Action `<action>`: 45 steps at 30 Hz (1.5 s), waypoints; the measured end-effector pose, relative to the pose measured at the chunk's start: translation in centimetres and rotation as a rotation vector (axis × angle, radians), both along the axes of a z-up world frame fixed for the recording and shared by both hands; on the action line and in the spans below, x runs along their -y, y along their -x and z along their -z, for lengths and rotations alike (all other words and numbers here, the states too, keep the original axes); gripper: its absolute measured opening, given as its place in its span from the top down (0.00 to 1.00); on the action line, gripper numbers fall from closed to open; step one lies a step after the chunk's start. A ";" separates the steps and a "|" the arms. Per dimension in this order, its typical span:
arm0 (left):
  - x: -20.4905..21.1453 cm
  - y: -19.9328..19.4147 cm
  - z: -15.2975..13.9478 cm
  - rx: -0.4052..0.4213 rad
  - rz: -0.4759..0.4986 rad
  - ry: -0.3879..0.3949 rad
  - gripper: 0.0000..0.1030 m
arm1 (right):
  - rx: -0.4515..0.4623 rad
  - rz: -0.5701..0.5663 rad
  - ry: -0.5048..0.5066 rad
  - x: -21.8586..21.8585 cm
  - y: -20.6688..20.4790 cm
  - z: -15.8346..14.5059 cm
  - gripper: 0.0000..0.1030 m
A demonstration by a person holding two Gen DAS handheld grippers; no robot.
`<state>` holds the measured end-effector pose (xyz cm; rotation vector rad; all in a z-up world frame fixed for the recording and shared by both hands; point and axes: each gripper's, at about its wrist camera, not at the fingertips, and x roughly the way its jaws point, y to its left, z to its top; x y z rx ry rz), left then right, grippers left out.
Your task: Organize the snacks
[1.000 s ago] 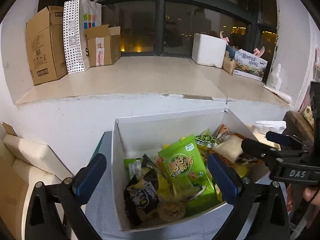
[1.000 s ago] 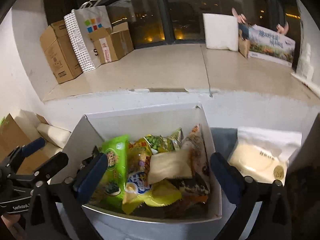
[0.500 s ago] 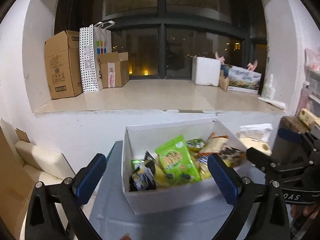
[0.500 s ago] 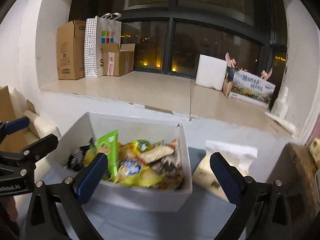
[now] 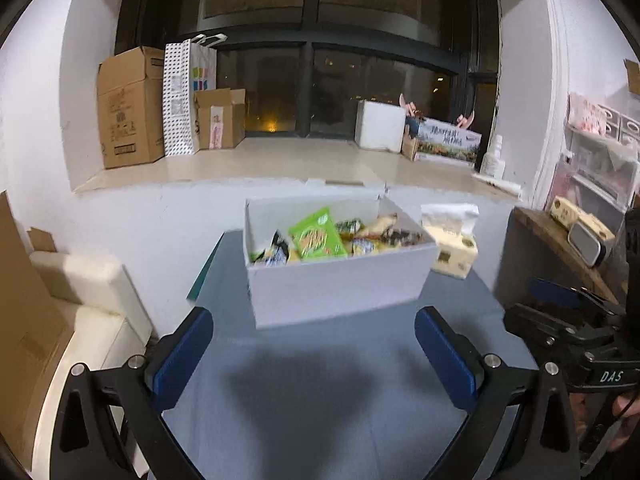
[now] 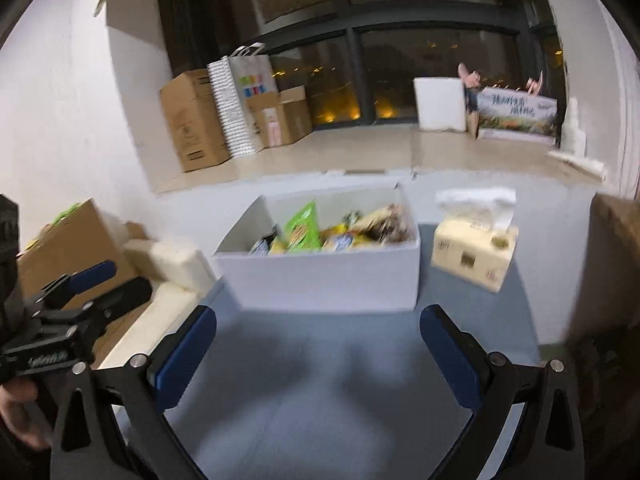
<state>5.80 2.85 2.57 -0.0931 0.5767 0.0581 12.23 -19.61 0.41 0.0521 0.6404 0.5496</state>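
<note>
A white box (image 5: 336, 288) (image 6: 324, 280) full of snack packets stands on the grey-blue table. A green packet (image 5: 316, 238) (image 6: 302, 228) sticks up among yellow and dark ones. My left gripper (image 5: 312, 360) is open and holds nothing, well short of the box's near wall. My right gripper (image 6: 316, 360) is open too, likewise back from the box. Each gripper shows at the edge of the other's view, the right gripper (image 5: 560, 320) and the left gripper (image 6: 84, 292), and a hand holds each.
A tissue pack (image 5: 454, 246) (image 6: 476, 248) sits right of the box. White wall and a window ledge (image 5: 240, 164) with cardboard boxes (image 5: 128, 108) lie behind. Foam blocks (image 5: 76, 276) and cardboard sit left of the table (image 5: 320, 400); a wooden shelf (image 5: 560, 240) stands at right.
Both grippers have pulled back and up from over the box; the box now looks smaller and farther off. Both stay open, and the snacks lie where they were.
</note>
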 end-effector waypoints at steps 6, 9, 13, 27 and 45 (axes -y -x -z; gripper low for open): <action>0.6 3.6 0.7 -0.005 0.023 0.039 0.00 | -0.051 0.034 -0.008 1.0 3.7 1.6 0.00; 1.1 4.1 0.7 -0.001 0.030 0.020 0.00 | -0.038 0.025 -0.005 1.0 4.5 1.3 0.00; 1.2 3.9 0.6 -0.007 0.038 0.023 0.00 | -0.028 0.016 -0.013 0.9 4.8 0.7 0.00; 1.4 3.4 0.9 -0.028 0.030 0.024 0.00 | -0.039 0.019 0.004 0.6 4.9 0.9 0.00; 1.6 3.2 1.0 -0.032 0.029 0.022 0.00 | -0.058 0.031 0.018 0.5 4.7 1.3 0.00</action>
